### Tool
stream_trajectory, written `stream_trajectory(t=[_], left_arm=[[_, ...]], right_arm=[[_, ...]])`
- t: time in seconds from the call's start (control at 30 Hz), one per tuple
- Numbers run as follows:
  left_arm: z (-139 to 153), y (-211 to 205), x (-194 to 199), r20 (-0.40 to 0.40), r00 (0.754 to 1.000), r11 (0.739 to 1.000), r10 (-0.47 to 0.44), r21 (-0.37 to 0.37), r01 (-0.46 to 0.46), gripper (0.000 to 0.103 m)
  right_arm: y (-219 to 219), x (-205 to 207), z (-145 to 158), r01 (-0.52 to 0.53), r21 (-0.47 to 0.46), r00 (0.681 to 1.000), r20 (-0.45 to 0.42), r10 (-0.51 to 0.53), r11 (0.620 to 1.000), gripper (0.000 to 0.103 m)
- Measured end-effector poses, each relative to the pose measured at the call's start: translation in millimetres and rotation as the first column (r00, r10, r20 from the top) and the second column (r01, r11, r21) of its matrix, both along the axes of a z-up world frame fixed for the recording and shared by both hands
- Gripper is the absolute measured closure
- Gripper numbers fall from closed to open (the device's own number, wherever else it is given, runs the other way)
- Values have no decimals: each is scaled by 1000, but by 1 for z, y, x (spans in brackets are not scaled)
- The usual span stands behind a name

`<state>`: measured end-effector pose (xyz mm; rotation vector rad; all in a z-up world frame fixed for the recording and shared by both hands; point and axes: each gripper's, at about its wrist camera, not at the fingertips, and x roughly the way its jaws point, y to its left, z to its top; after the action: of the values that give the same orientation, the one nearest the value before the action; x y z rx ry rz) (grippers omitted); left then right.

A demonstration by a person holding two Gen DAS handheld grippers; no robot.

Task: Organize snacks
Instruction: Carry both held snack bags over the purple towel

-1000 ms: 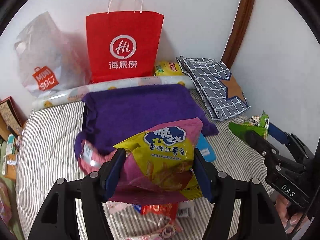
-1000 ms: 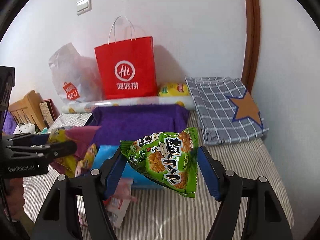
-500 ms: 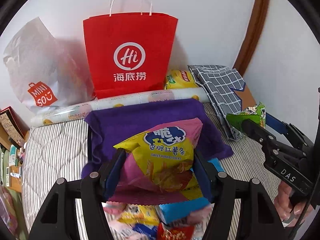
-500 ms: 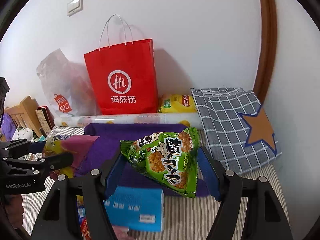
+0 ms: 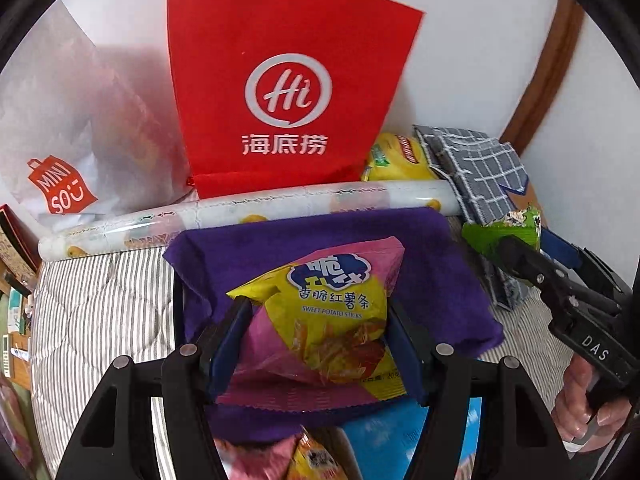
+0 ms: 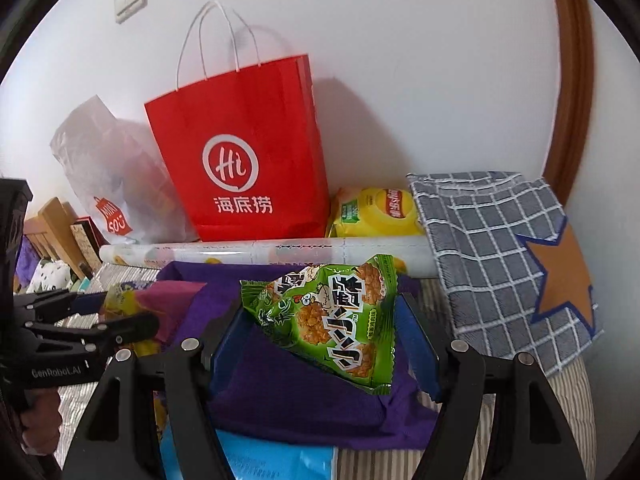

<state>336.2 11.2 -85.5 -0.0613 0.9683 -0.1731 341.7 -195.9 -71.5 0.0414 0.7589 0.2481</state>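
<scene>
My left gripper [image 5: 320,336] is shut on a pink and yellow sweet potato stick bag [image 5: 328,312], held above the purple cloth [image 5: 440,280]. My right gripper [image 6: 324,332] is shut on a green snack bag [image 6: 332,316], held above the same purple cloth [image 6: 288,392]. The right gripper also shows at the right of the left wrist view [image 5: 516,256] with the green bag [image 5: 504,232]. The left gripper shows at the left of the right wrist view [image 6: 132,316]. The red paper bag [image 5: 288,92] stands against the wall behind the cloth, also in the right wrist view [image 6: 244,160].
A white Miniso plastic bag [image 5: 76,128] leans left of the red bag. A wrapped roll [image 5: 248,212] lies before them. A yellow chip bag [image 6: 376,212] and a grey checked pillow [image 6: 512,260] sit at the right. A blue pack [image 6: 260,460] and loose snacks [image 5: 312,460] lie below on the striped bedding [image 5: 100,320].
Both grippers have moved forward toward the wall with their bags; the red paper bag and roll appear larger and closer, and the purple cloth now lies directly beneath them.
</scene>
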Motion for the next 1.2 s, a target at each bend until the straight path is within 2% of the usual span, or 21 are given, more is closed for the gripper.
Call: stream_trajectory(t=[0.27,0.4,0.57,0.87,1.2], left_arm=[[-19,11,34,-27,999,1000,20,-3,-20,38],[-36,18,51,-54,998,999,33,-13,-34,38],[-60,25,67,-101,994,999,46,-22,-49,38],[-81,30,76,-149,988,999,48,-11,-50,38],[-84,23,80,-130,990,998,50,35,-46,39]], right_arm=[[11,47,-22,-36,-18,999,-41,36,999,32],[11,68,-39,-45,0,996,-82,45,999,32],[15,86,-64,-54,-21,990,-133,50,998,32],[26,94,-90,-99,-69,978,-189,84,993,32],[29,97,-105,-111,-82,969,-232,90,990,32]])
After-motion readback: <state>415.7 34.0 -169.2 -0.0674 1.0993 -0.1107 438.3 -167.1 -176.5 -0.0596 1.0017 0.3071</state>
